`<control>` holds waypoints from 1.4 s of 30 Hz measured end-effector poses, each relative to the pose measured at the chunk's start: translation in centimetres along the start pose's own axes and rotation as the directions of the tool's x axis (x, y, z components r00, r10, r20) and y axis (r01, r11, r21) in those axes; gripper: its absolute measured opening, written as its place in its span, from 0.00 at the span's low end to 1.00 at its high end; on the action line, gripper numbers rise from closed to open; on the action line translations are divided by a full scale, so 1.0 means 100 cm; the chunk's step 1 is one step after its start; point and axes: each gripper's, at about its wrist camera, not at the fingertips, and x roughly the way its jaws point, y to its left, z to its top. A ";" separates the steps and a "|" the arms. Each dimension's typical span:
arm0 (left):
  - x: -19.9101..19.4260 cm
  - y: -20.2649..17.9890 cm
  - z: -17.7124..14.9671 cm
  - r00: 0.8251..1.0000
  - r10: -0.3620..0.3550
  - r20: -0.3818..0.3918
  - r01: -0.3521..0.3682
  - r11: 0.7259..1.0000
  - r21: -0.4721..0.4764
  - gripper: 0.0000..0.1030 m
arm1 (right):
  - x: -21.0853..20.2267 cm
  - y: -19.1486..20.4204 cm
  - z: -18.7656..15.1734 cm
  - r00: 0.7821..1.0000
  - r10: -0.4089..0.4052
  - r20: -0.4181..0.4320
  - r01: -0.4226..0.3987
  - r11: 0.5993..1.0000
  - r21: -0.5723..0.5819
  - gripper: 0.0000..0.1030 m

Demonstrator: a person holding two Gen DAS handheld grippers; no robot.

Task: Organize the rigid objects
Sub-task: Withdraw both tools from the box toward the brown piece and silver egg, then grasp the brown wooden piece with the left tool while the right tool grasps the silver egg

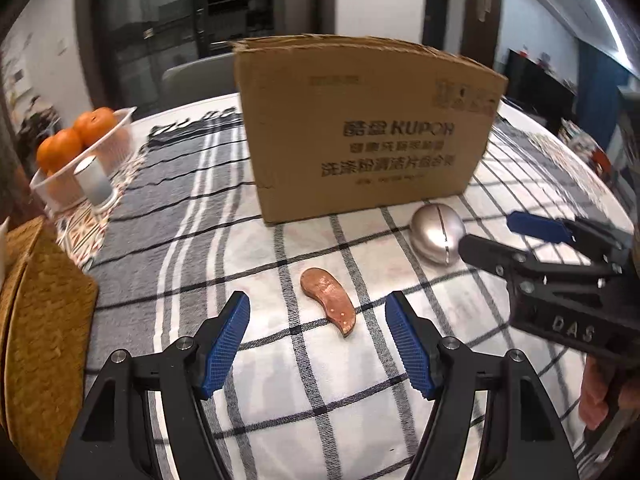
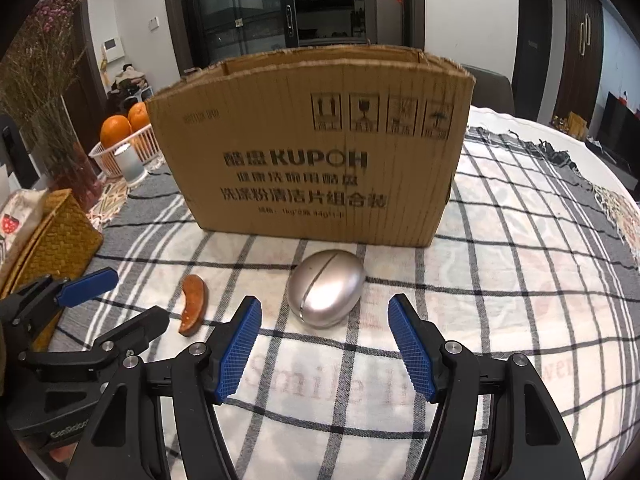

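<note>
Fingers of the left gripper (image 1: 318, 340) spread, empty, above the brown curved piece (image 1: 329, 305) on the checked cloth (image 1: 280, 400). Right gripper (image 2: 325, 346) likewise spread; silver egg-shaped object (image 2: 326, 294) just ahead, before the cardboard box (image 2: 312, 160).

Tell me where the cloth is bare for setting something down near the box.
Bare checked cloth lies right of the silver egg, and more lies left of the wooden piece, toward the woven mat. It is crowded before the cardboard box, where the left gripper and right gripper point, both open.
</note>
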 end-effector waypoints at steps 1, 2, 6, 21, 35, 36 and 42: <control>0.001 -0.001 0.000 1.000 -0.002 -0.002 0.002 1.000 0.016 0.69 | 0.002 0.000 -0.001 1.000 -0.003 -0.003 0.003 1.000 0.001 0.65; 0.004 -0.001 -0.001 1.000 -0.009 -0.005 0.010 0.999 0.040 0.69 | 0.004 0.001 -0.002 1.000 -0.007 -0.004 0.007 1.000 0.002 0.65; 0.011 -0.002 -0.003 0.999 -0.032 -0.002 0.032 0.993 0.114 0.72 | 0.008 0.006 -0.006 1.000 -0.021 0.003 0.021 1.000 0.001 0.67; 0.049 0.001 0.003 0.995 -0.090 -0.041 0.096 0.982 0.160 0.72 | 0.040 0.005 -0.001 0.999 -0.031 -0.035 0.032 0.999 0.013 0.71; 0.061 0.008 0.009 0.995 -0.080 -0.056 0.083 0.995 0.058 0.49 | 0.057 -0.006 0.005 0.999 -0.013 -0.043 0.016 0.998 0.053 0.71; 0.060 0.008 0.009 0.995 -0.080 -0.054 0.082 0.995 0.053 0.42 | 0.057 -0.005 0.006 0.999 -0.012 -0.041 0.014 0.999 0.050 0.71; 0.057 0.014 0.008 0.996 -0.078 -0.047 0.079 0.997 0.014 0.32 | 0.062 0.002 0.006 0.999 -0.012 -0.038 0.013 0.999 0.032 0.71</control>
